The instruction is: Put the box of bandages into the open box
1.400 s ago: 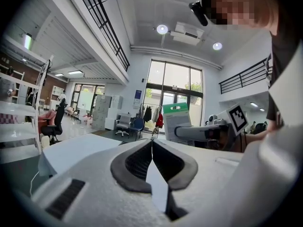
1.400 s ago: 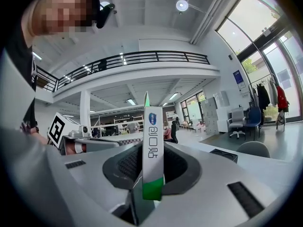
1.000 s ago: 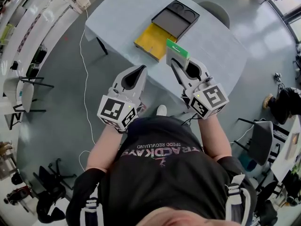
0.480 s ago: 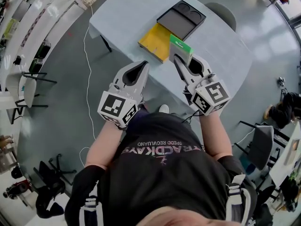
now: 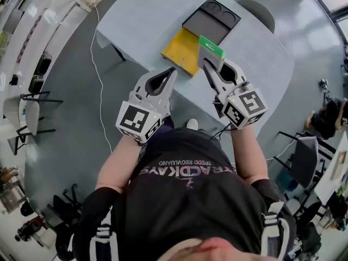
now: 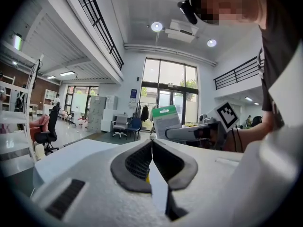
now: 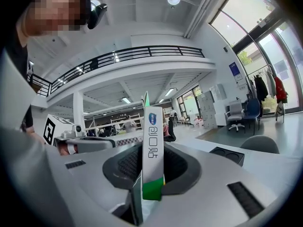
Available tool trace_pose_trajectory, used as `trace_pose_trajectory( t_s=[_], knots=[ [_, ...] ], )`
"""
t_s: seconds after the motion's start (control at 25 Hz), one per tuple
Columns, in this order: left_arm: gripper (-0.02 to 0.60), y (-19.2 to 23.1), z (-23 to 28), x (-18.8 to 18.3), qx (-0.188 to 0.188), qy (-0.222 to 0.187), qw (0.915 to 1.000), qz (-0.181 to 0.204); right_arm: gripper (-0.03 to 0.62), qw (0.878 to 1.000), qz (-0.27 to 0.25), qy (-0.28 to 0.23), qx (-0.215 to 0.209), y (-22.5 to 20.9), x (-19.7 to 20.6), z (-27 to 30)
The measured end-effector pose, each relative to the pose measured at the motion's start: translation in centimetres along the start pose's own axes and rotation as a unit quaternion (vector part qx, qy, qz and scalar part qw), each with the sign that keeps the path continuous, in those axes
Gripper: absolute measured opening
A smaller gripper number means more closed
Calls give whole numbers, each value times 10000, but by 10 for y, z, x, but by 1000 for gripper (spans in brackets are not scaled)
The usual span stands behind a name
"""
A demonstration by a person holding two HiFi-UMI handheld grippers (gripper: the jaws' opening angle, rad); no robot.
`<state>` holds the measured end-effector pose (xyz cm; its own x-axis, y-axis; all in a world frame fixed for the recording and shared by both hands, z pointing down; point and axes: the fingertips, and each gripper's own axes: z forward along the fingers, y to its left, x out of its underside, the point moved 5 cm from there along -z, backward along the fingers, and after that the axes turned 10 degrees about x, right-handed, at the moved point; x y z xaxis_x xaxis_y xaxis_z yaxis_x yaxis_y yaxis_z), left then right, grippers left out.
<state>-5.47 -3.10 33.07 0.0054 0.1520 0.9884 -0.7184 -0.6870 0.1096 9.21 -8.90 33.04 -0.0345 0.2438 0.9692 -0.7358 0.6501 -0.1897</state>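
My right gripper (image 5: 209, 62) is shut on the box of bandages (image 5: 211, 50), a white carton with a green end that it holds upright above the table's near edge. In the right gripper view the bandage box (image 7: 152, 159) stands edge-on between the jaws. The open box (image 5: 181, 51), yellow inside, lies on the grey table (image 5: 141, 15) just left of the carton, and its dark lid (image 5: 212, 20) lies behind it. My left gripper (image 5: 171, 70) hangs shut and empty to the left, over the table edge. In the left gripper view its jaws meet at the left gripper's tips (image 6: 152, 141), with the bandage box (image 6: 165, 122) beyond.
The dark lid (image 7: 227, 155) has two round recesses. A grey chair (image 5: 255, 12) stands behind the table, and a white cable (image 5: 93, 80) runs over the floor on the left. More chairs (image 5: 304, 156) and desks ring the room.
Both grippers have edged forward toward the table, and the bandage box now sits a little closer to the yellow open box. The grip is unchanged.
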Motion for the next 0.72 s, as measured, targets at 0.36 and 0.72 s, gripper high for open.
trace_pose_trajectory(
  t_s=[0.36, 0.72],
  knots=[
    [18, 45, 12, 24, 443, 92, 9990, -48, 91, 9980, 105, 438, 446, -22, 32, 56],
    [18, 87, 21, 47, 630, 263, 9973, -270, 89, 9910, 210, 1162, 637, -43, 79, 109]
  ],
)
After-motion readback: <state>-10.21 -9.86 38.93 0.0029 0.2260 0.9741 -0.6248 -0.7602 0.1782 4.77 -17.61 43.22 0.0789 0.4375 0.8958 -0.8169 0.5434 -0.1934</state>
